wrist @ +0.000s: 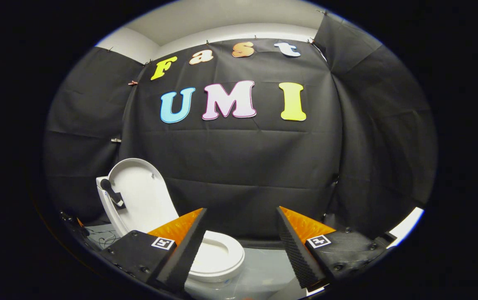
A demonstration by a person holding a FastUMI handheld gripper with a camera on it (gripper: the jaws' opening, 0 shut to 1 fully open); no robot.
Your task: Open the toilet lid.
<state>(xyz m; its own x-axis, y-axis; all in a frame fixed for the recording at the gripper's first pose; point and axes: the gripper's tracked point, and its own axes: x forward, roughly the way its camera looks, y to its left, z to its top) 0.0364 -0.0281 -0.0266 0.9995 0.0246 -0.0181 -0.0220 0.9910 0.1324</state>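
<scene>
Your gripper has its fingers spread wide with nothing between them. Just beyond the left finger sits the toilet, its lid already raised and leaning back toward the black cloth wall. A dark handle is mounted on the lid. Risk: nudging the upright lid while moving away could tip it forward and drop it shut.
</scene>
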